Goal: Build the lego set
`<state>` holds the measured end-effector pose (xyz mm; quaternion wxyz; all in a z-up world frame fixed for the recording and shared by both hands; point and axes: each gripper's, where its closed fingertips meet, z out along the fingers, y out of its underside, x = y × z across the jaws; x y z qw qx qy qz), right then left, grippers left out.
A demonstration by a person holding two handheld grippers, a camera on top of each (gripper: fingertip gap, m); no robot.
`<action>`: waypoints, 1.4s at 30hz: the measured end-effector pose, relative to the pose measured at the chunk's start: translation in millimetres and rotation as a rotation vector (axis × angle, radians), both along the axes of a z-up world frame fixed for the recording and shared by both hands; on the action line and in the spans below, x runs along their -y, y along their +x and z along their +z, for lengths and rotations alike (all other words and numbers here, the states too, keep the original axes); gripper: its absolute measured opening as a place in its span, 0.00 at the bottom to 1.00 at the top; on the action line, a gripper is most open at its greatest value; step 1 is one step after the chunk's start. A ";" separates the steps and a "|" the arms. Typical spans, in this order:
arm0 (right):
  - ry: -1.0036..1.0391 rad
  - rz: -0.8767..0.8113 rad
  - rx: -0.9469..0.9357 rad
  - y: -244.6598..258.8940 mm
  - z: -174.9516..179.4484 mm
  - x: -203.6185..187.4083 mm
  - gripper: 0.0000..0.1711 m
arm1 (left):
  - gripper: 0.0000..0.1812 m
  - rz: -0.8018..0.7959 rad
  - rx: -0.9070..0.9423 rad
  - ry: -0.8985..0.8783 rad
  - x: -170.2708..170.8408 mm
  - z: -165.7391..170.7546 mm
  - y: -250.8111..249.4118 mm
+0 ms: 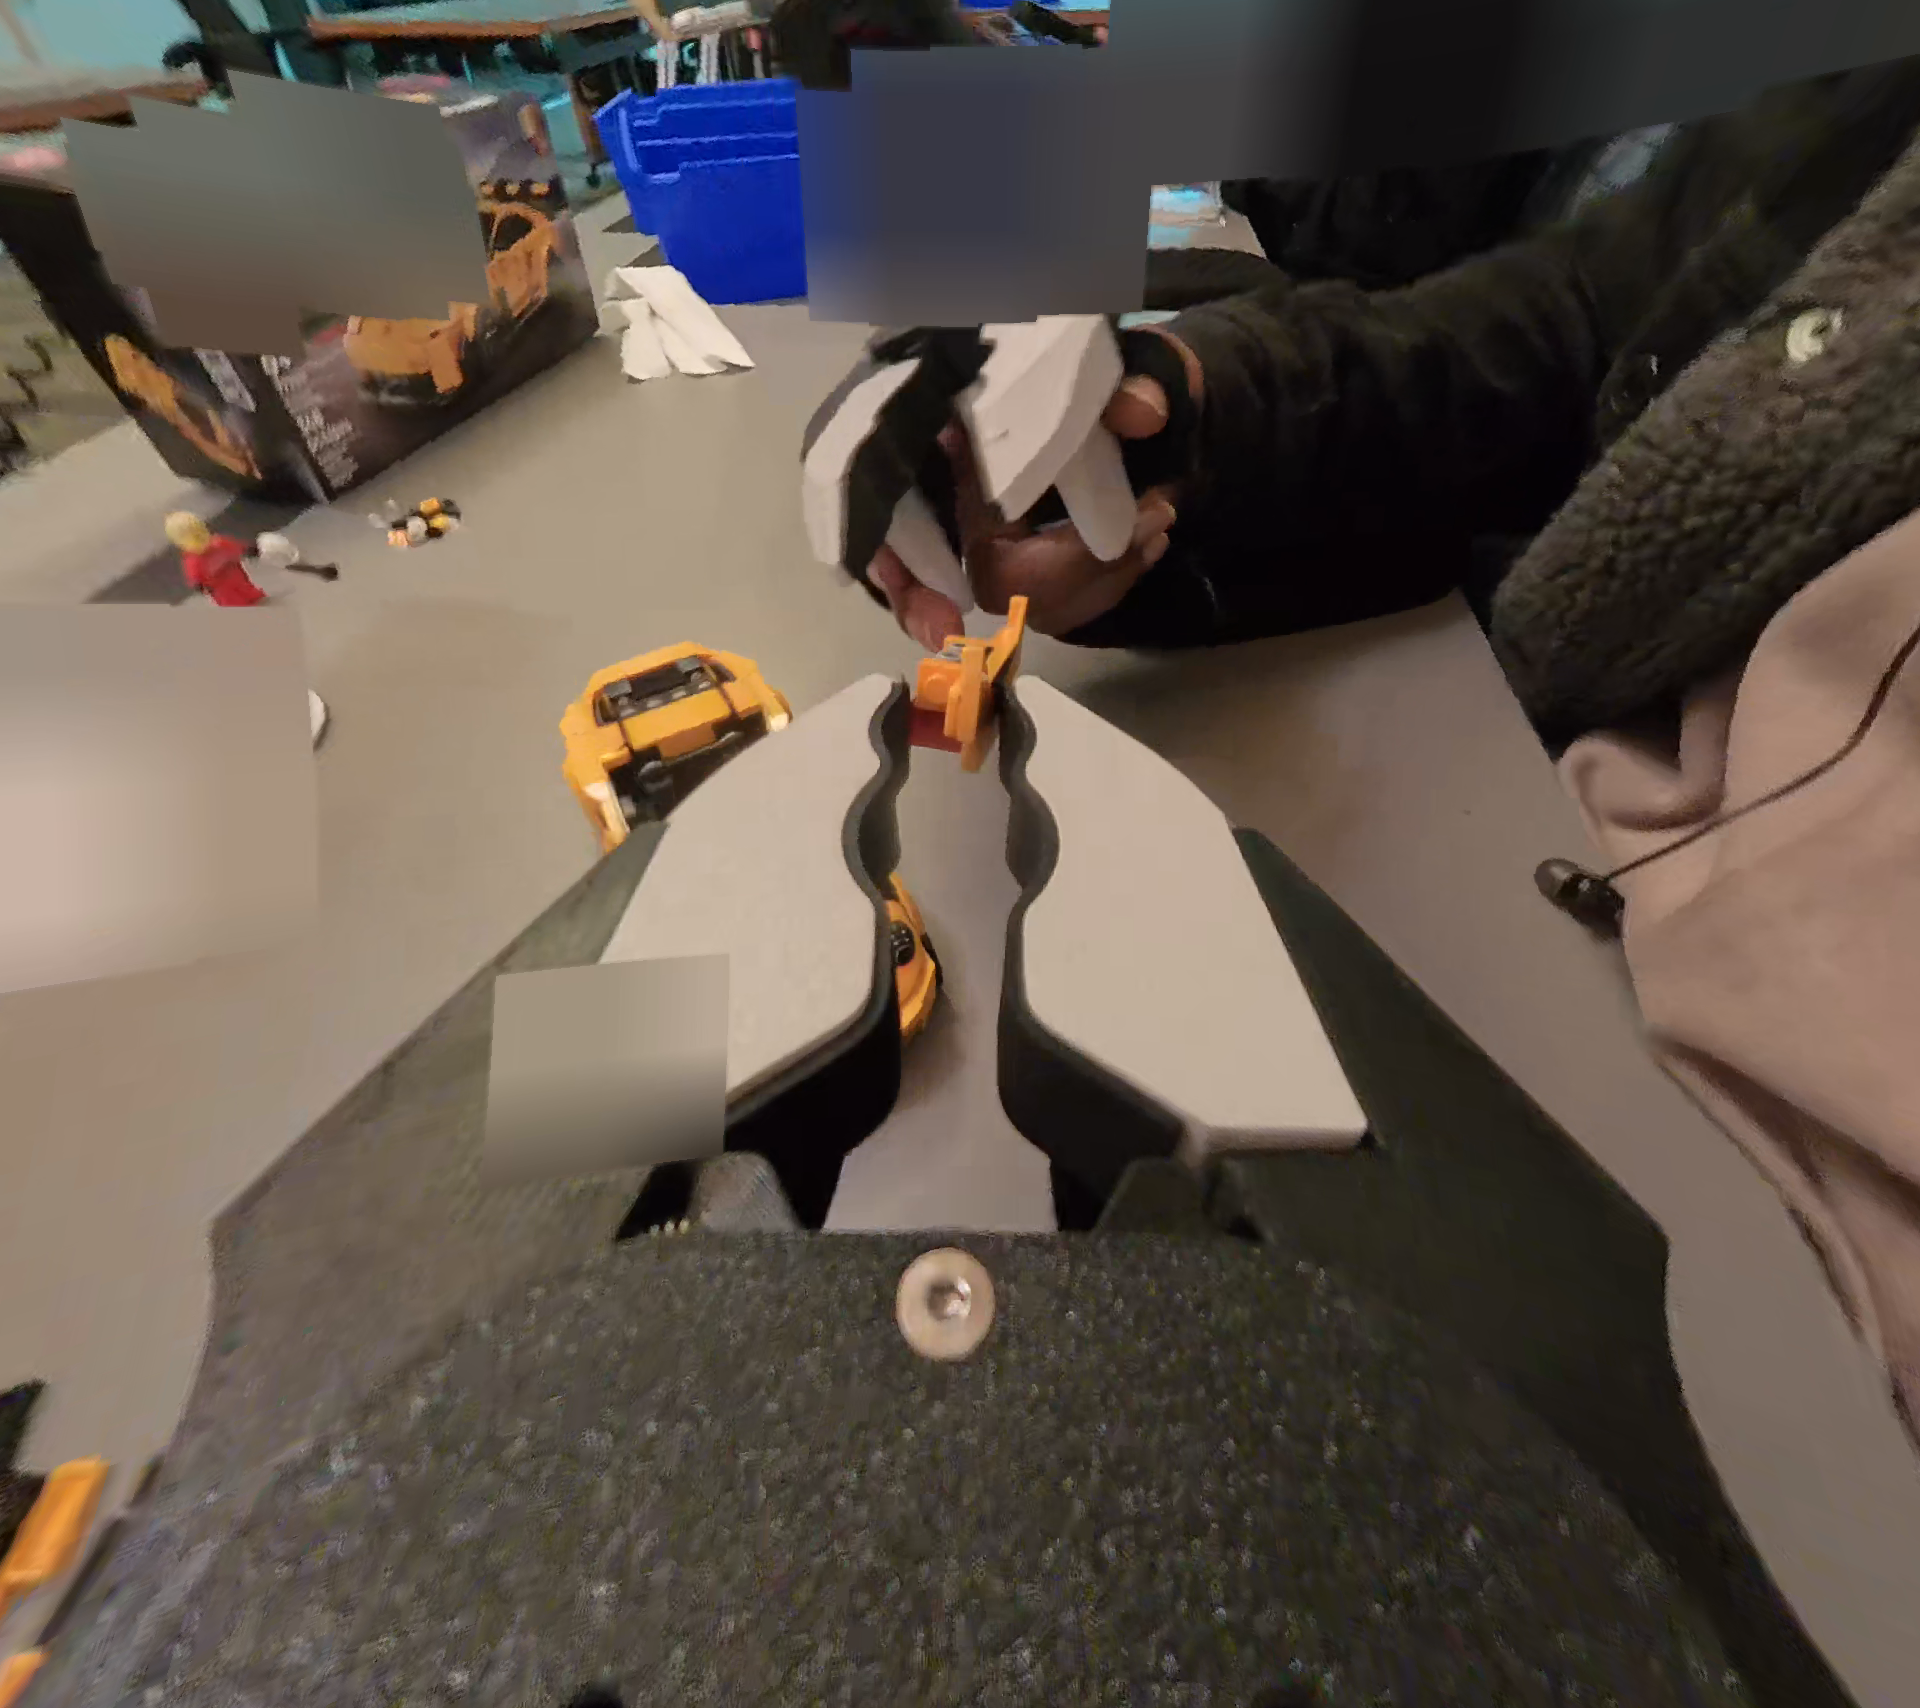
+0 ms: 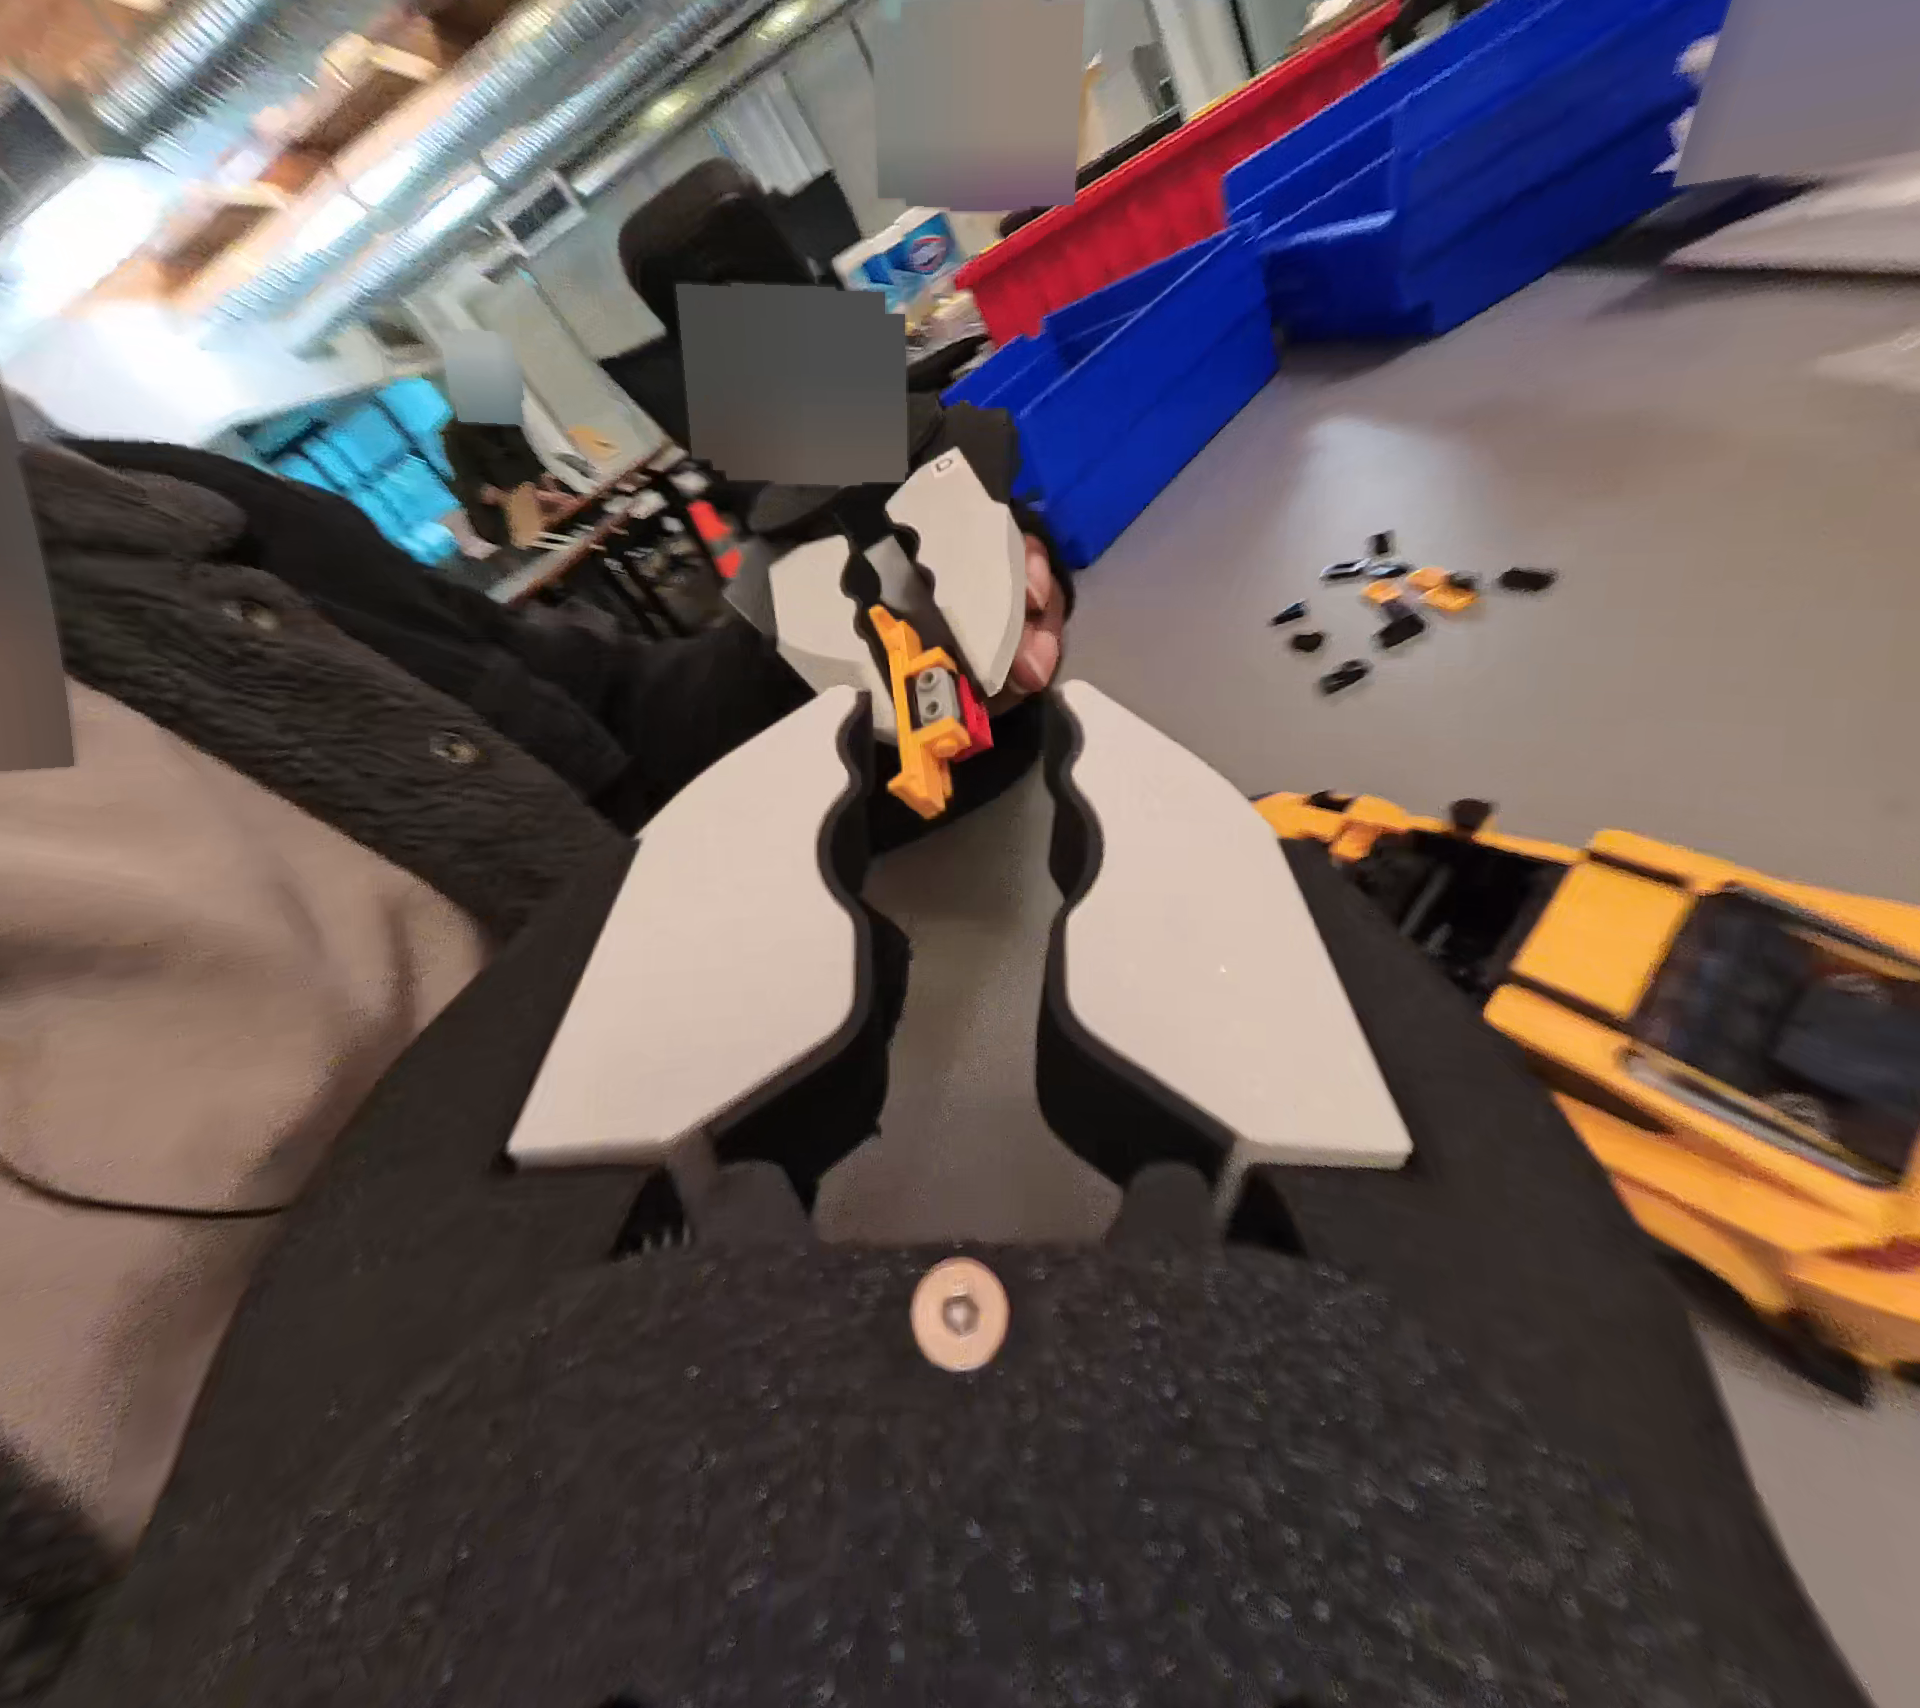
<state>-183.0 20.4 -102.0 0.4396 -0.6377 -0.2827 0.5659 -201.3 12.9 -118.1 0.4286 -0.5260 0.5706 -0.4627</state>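
Observation:
My left gripper [image 1: 958,702] is shut on a small orange, red and grey lego sub-assembly [image 1: 971,682] and holds it above the grey table. The same piece [image 2: 925,723] shows in the right wrist view, pinched by the left gripper [image 2: 914,661]. My right gripper [image 2: 961,702] is open, with the piece just ahead of and between its tips, not touching. In the left wrist view the right gripper [image 1: 1023,567] points down at the piece, held by a hand. The yellow lego car [image 1: 665,723] [image 2: 1662,1035] stands on the table beside the grippers.
Loose black and orange bricks [image 2: 1392,598] lie on the table [image 2: 1558,463]. The lego box [image 1: 416,391], a red minifigure [image 1: 213,562] and a few small parts [image 1: 421,520] are at the left. Blue bins [image 1: 717,183] [image 2: 1143,370] stand behind. The person's dark sleeve [image 1: 1403,432] lies at the right. The tips of both grippers are at nearly the same place.

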 end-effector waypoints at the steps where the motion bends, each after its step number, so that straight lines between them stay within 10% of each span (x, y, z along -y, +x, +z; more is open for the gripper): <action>1: 0.059 -0.037 0.034 2.0 0.2 -2.2 0.18 | 0.09 0.010 0.000 -0.062 -3.4 0.0 -0.2; 10: 0.638 -0.271 0.496 6.2 -15.2 -9.9 0.18 | 0.09 0.002 -0.013 -0.663 -18.9 -9.7 -0.6; 20: 0.811 -0.306 0.830 0.6 -41.4 -17.8 0.18 | 0.09 0.019 -0.150 -1.009 -29.0 -34.9 10.0; 34: 0.456 -0.370 0.922 0.7 -57.5 -43.2 0.09 | 0.18 0.002 -0.217 -0.898 -42.9 -31.8 19.1; 42: 0.031 -0.298 0.812 0.8 -72.9 -42.0 0.09 | 0.31 0.110 -0.477 -0.342 -70.0 -84.0 -25.6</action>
